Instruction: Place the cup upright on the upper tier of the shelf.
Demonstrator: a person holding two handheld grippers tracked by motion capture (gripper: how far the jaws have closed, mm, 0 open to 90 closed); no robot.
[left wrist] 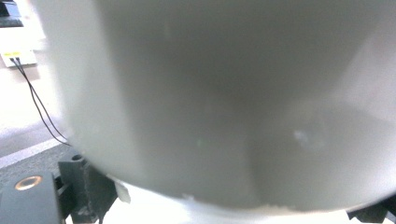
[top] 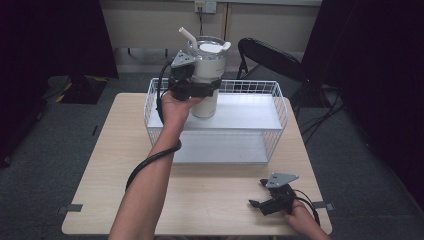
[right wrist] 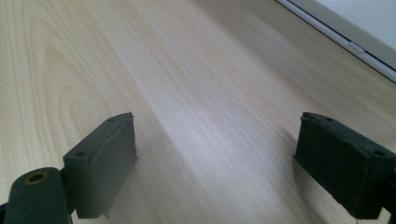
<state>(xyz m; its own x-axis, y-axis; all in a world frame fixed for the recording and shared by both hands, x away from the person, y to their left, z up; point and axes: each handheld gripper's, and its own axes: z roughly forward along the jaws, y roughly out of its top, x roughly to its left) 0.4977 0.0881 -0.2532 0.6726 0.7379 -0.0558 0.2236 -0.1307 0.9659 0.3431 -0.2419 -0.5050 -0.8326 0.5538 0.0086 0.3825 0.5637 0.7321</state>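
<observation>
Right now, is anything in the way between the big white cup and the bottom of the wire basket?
Nothing visible is. The left gripper holds the white cup upright above the wire basket, already inside the line of its rim. The basket floor under the cup looks bare. The right gripper rests open on the table, far off.

No text legible — none on anything.
</observation>
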